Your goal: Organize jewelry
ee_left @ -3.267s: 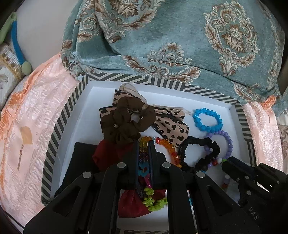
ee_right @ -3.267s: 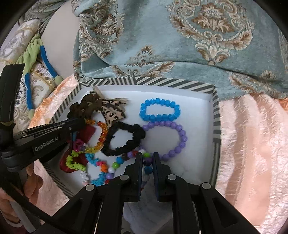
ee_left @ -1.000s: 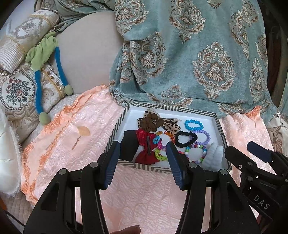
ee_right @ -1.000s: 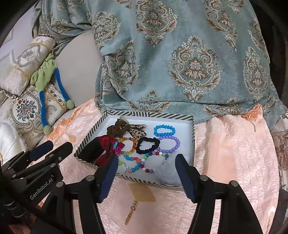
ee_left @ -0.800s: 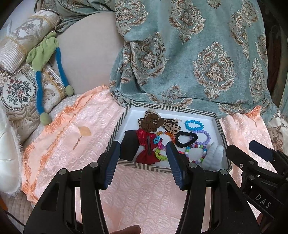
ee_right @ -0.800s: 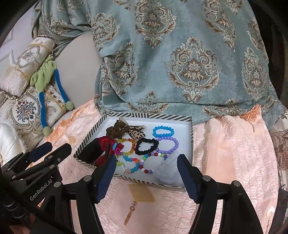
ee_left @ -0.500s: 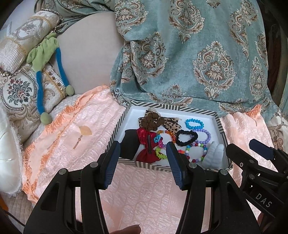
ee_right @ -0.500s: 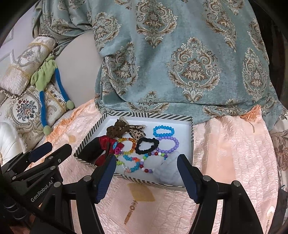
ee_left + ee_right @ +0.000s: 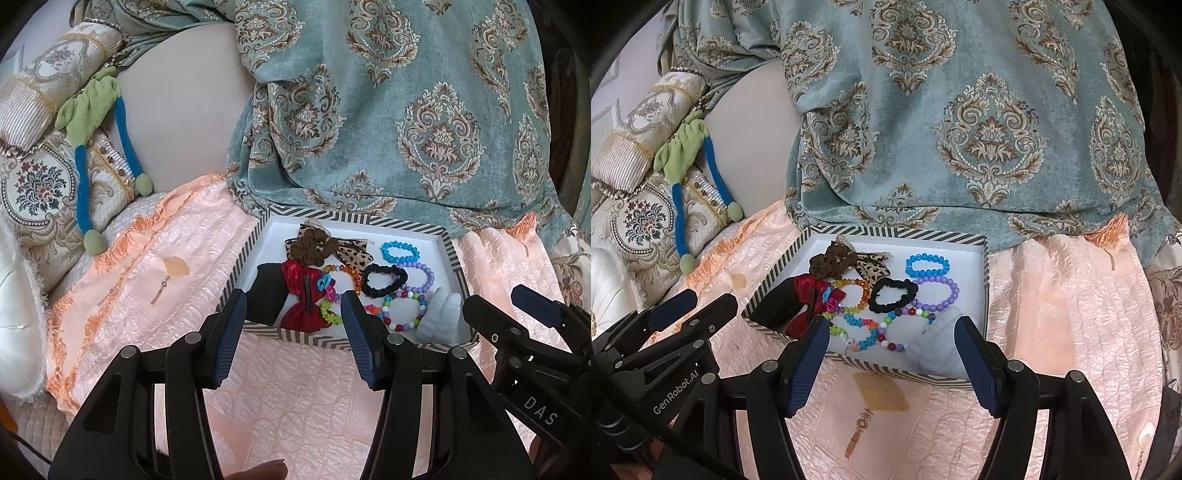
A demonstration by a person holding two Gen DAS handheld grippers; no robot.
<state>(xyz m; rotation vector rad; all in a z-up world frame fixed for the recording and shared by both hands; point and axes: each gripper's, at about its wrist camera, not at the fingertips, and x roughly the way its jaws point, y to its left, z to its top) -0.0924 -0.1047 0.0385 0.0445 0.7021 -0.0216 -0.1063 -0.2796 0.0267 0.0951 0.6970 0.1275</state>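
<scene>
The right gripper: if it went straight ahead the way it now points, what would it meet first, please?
Probably the near striped wall of the tray, then the multicolour bead bracelet just behind it. The right gripper is open and holds nothing; depth is hard to judge through the fisheye.

You see both views in soft, even daylight, bright and without hard shadows. The white tray [image 9: 448, 254] floor is nearly washed out, and the pink bedspread [image 9: 1052, 314] shines a little. The fisheye lens bends the edges and leaves black corners. Each near tool looks dark and slightly soft.
</scene>
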